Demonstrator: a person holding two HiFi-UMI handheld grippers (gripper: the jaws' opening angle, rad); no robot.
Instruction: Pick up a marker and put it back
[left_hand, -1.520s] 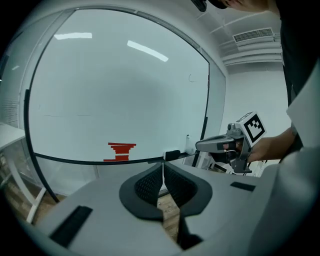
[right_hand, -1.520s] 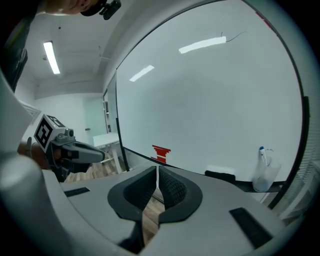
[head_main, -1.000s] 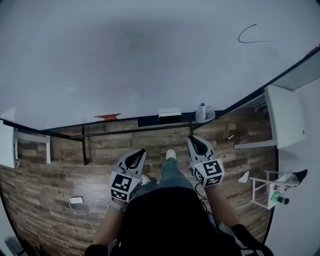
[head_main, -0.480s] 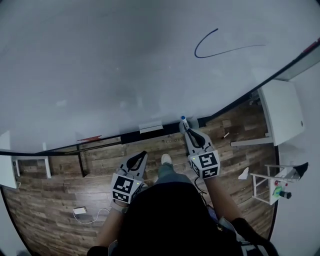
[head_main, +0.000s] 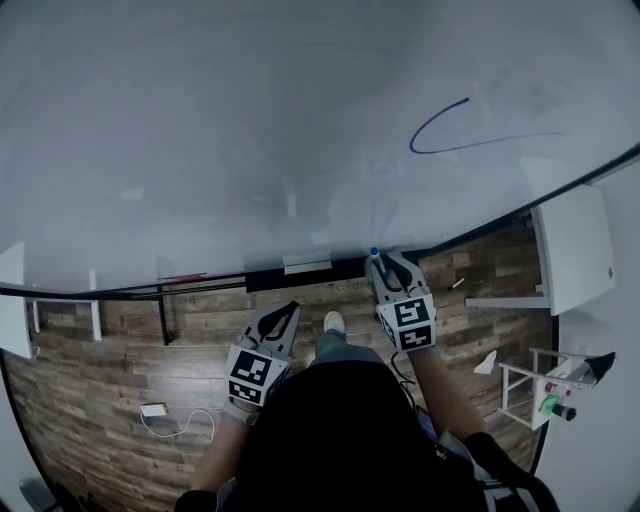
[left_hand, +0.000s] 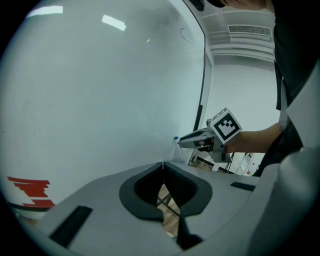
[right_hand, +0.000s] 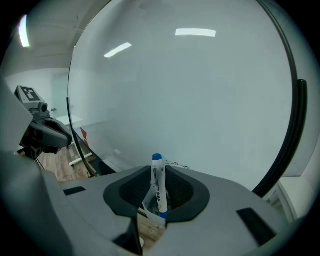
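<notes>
Right gripper (head_main: 385, 258) is up at the big white whiteboard's (head_main: 250, 120) bottom ledge. Its jaws are opening around the white blue-capped marker (right_hand: 158, 185) standing upright there, looks like it's dropping it off. Left gripper (left_hand: 162, 167) hangs nearer, jaws pressed together, empty.

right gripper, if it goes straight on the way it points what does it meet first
The right gripper has the marker between its opening jaws, so that comes first; past it, probably the whiteboard, depth unclear.
</notes>
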